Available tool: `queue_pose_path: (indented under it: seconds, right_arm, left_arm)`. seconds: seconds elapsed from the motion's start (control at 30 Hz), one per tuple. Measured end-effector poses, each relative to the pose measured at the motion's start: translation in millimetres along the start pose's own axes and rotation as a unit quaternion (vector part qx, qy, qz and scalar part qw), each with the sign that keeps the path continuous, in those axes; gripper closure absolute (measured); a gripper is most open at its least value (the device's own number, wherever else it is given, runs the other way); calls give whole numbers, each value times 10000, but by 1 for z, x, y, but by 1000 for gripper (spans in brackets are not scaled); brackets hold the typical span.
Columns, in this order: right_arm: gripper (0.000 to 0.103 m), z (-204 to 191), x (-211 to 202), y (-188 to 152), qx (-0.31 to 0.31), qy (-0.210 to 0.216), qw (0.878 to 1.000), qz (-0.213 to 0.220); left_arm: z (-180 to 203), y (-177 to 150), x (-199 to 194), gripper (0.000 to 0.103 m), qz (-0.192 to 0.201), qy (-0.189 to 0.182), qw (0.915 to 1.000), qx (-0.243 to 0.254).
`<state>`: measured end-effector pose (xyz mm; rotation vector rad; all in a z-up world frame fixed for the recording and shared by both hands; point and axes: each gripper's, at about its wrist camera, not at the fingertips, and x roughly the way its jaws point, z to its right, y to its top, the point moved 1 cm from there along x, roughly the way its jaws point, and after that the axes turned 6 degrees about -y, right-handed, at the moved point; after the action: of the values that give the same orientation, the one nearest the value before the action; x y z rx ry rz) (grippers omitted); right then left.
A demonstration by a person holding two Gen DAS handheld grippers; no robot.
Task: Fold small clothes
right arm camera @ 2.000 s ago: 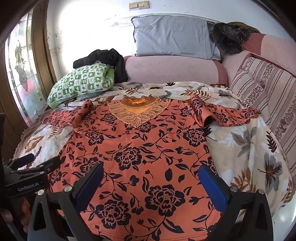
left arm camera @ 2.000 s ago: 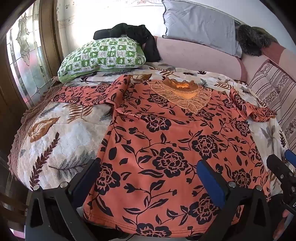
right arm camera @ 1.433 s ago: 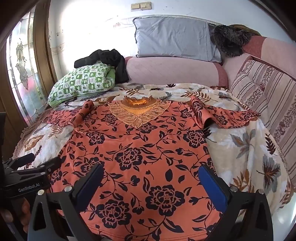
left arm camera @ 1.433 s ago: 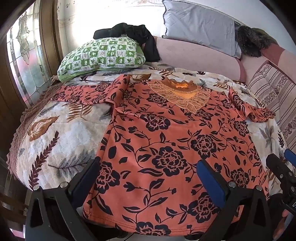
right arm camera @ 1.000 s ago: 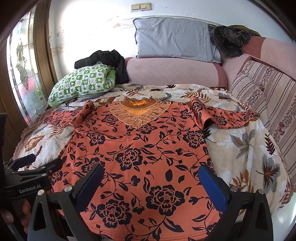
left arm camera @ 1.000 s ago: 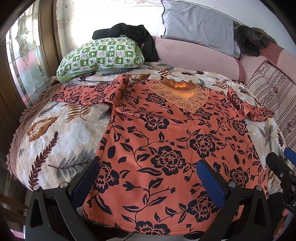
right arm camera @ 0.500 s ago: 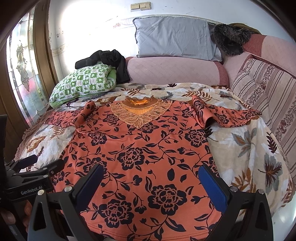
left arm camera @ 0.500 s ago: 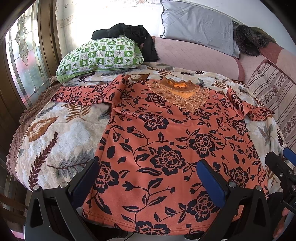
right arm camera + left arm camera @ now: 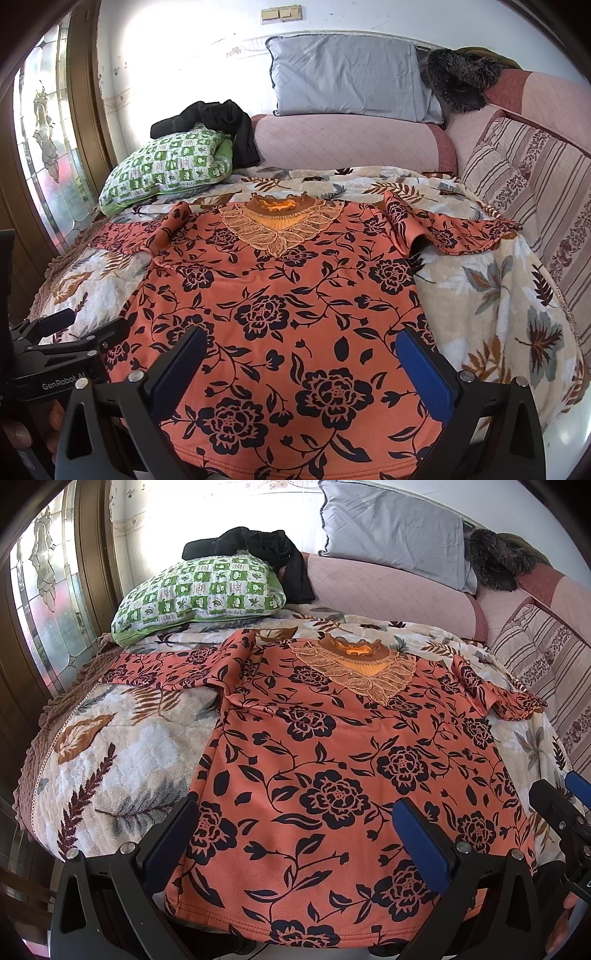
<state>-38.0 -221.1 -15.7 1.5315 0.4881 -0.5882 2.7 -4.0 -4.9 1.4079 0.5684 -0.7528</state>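
An orange blouse with black flowers and a lace collar lies flat, front up, on the bed, shown in the left wrist view (image 9: 332, 760) and the right wrist view (image 9: 280, 302). Both sleeves are spread out to the sides, the right one (image 9: 443, 232) crumpled. My left gripper (image 9: 295, 834) is open and empty above the hem's left half. My right gripper (image 9: 299, 365) is open and empty above the hem's right half. Each gripper also shows at the edge of the other's view.
The bed has a leaf-patterned blanket (image 9: 110, 746). A green checked pillow (image 9: 199, 590) with black clothing (image 9: 258, 546) on it lies at the back left. A grey pillow (image 9: 351, 81), pink bolsters (image 9: 351, 144) and a striped cushion (image 9: 535, 177) line the back and right.
Both grippers have drifted slightly, so the blouse sits a little differently in each view. The blouse itself has not moved, and both grippers stay open.
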Motion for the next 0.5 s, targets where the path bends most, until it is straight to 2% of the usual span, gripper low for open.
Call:
queue_pose_path:
  seconds: [0.5]
  right_arm:
    - [0, 0, 0, 1, -4, -14, 10000, 12]
  left_arm:
    - [0, 0, 0, 0, 1, -13, 10000, 5]
